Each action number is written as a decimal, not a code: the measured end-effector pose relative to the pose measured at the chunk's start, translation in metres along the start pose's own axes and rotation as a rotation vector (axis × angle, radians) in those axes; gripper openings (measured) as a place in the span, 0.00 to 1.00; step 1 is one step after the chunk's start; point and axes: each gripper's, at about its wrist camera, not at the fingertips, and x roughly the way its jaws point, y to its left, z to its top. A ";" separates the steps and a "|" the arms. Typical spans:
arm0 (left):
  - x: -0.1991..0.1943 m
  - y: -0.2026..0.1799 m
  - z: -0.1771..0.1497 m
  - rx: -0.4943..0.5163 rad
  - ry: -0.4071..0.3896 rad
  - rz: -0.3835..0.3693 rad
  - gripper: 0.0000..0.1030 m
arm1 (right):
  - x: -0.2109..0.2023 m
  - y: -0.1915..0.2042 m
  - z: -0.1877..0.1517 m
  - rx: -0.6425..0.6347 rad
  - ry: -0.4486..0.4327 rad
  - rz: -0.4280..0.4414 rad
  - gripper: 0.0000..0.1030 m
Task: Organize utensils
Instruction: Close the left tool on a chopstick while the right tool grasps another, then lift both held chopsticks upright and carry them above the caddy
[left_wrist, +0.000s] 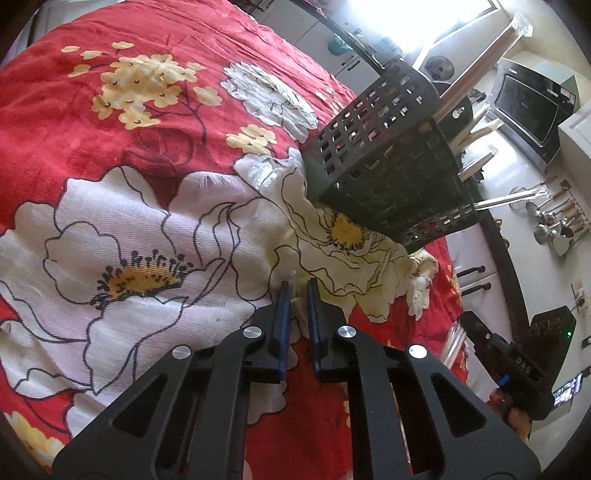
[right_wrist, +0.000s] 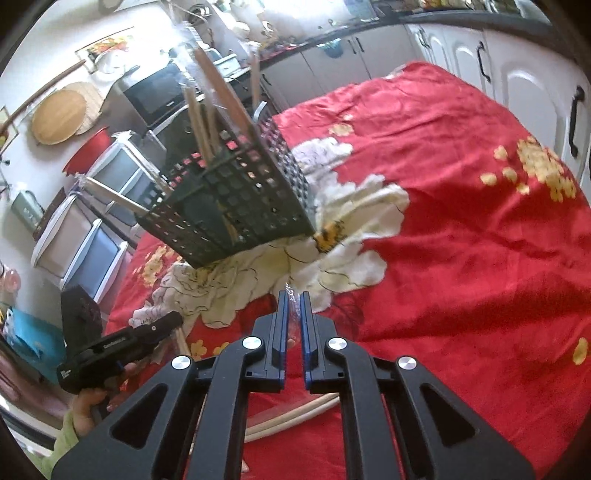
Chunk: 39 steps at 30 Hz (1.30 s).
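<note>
A red cloth with big white and yellow flowers covers the whole tabletop. On it, far from both cameras, stands the dark perforated caddy, with wooden and pale utensil handles sticking out of its top. It sits on a rumpled fold of the cloth, and in these distorted views I cannot tell if it stands square.

The left tongs are clenched on something thin and pale, probably a clear wrapper, though the glare makes that hard to read. The right tongs are clenched too, on a crinkled strip of clear plastic. Below them run two pale sticks, near the right camera, likely a wrapped utensil that both tongs share.

The main risk, as I judge it, is the grip. Slick wrapping pinched only at its edge could slide out or tear if the two hands pull apart or lift unevenly, and the sticks would drop back onto the cloth. A long utensil swung towards the caddy could also knock the handles already standing there, or tip the caddy on the soft, wrinkled cloth.
</note>
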 end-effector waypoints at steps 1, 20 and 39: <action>-0.001 -0.001 0.000 0.003 -0.004 -0.001 0.05 | 0.000 0.000 0.001 -0.001 -0.002 0.000 0.06; -0.026 -0.021 0.003 0.052 -0.067 -0.030 0.04 | 0.031 -0.037 0.016 -0.014 0.049 -0.087 0.07; -0.064 -0.067 0.021 0.155 -0.192 -0.069 0.03 | -0.035 -0.005 0.039 -0.105 -0.150 0.024 0.03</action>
